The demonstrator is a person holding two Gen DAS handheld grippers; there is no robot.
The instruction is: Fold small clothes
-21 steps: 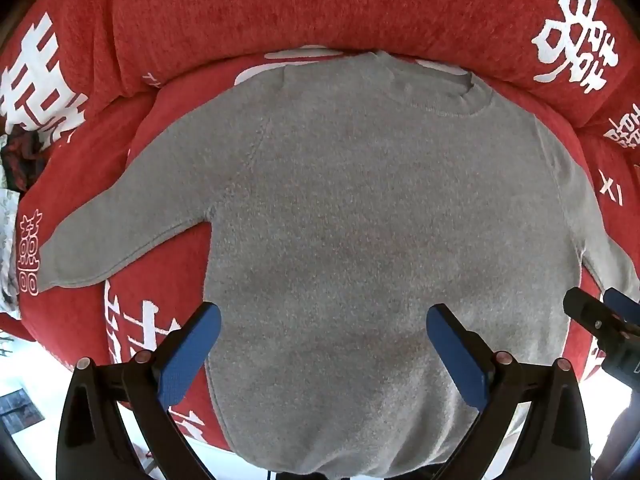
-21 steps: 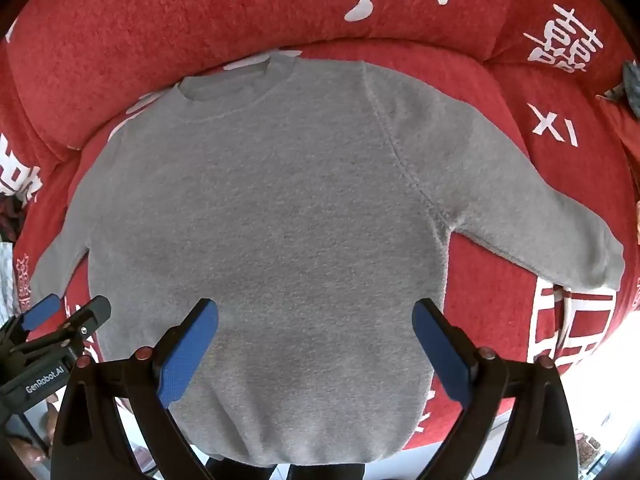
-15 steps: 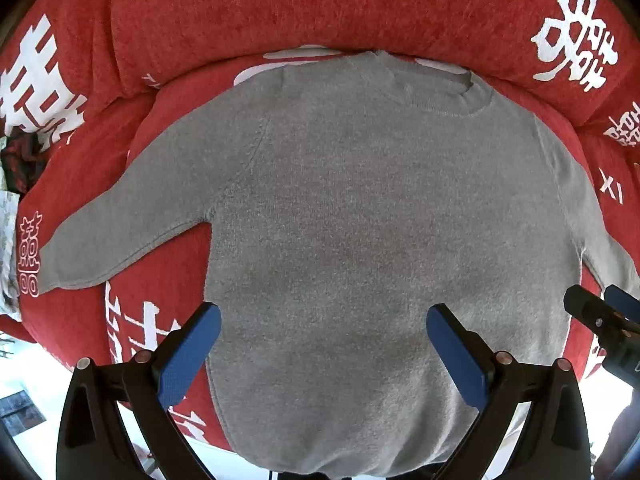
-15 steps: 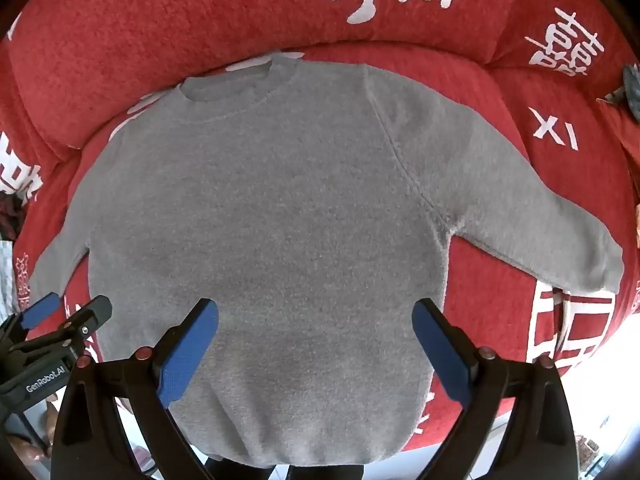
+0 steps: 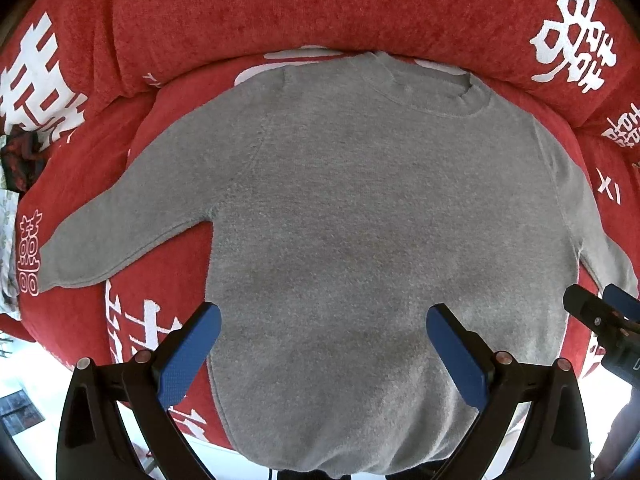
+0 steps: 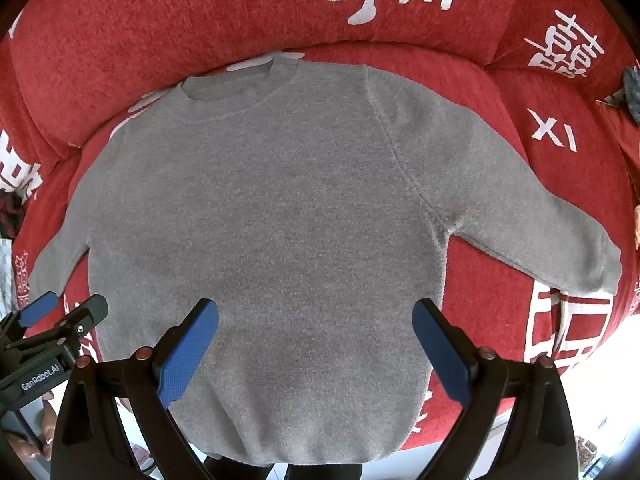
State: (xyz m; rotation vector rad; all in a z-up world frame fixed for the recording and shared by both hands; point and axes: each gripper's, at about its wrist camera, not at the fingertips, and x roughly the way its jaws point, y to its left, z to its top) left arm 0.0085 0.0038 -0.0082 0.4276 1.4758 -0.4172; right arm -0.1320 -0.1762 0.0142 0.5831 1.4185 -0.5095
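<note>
Grey sweater (image 5: 380,220) flat, hem overhanging the red sofa (image 5: 280,8) edge

Red sofa (image 5: 248,12) w/ white characters, seat cushion (image 6: 568,176) carries grey sweater (image 5: 360,220): flat, unfolded, collar toward backrest (image 6: 160,20), both sleeves spread sideways, hem hanging over front edge

grey sweater (image 5: 360,220) flat on red sofa (image 5: 280,8), collar far | left gripper (image 5: 320,344) spread wide above near hem
</note>
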